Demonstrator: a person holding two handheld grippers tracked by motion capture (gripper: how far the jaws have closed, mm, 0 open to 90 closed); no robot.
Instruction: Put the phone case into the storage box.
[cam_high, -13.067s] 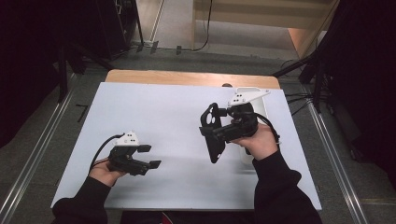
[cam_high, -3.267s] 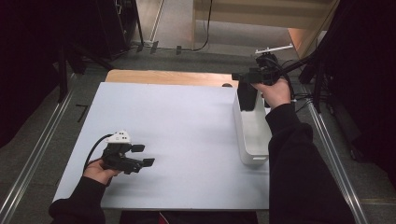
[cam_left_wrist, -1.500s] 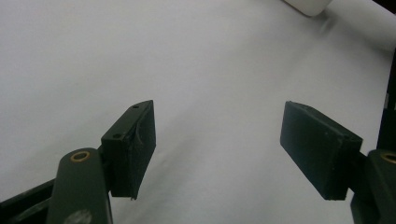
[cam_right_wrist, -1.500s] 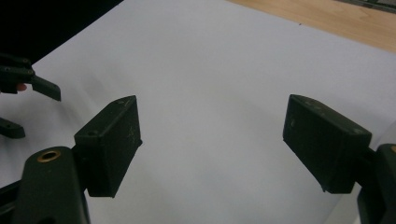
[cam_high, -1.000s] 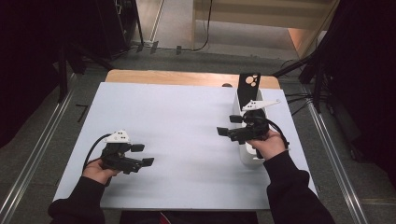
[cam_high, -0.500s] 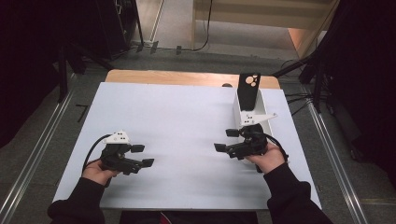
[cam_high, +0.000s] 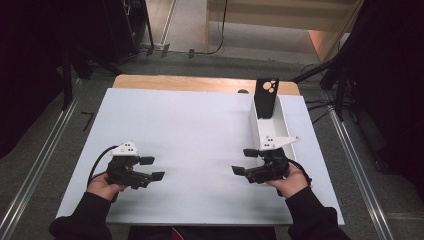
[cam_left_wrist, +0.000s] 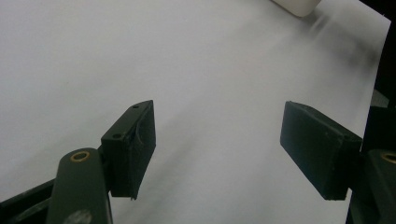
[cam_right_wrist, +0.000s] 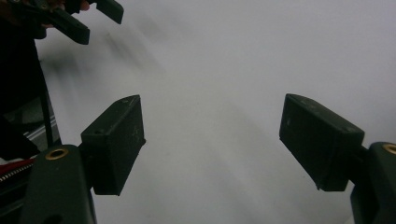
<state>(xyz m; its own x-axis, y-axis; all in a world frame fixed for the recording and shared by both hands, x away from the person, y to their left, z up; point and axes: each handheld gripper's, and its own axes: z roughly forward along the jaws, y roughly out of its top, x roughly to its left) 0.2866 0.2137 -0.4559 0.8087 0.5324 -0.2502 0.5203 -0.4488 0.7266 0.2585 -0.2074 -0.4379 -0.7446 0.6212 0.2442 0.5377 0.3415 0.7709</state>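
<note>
High view shows the left gripper (cam_high: 151, 168) and right gripper (cam_high: 244, 162) both with jaws parted and empty above the white table (cam_high: 190, 130), near a long white tray (cam_high: 272, 131) whose far end holds an upright black plate with round holes (cam_high: 266, 96).

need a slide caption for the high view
Both grippers, left and right, rest open on the white table; black plate stands in the white tray.

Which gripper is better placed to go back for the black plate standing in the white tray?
Right. The right gripper sits just beside the white tray, jaws open and empty, with the black plate at the tray's far end. The left gripper rests across the table.
</note>
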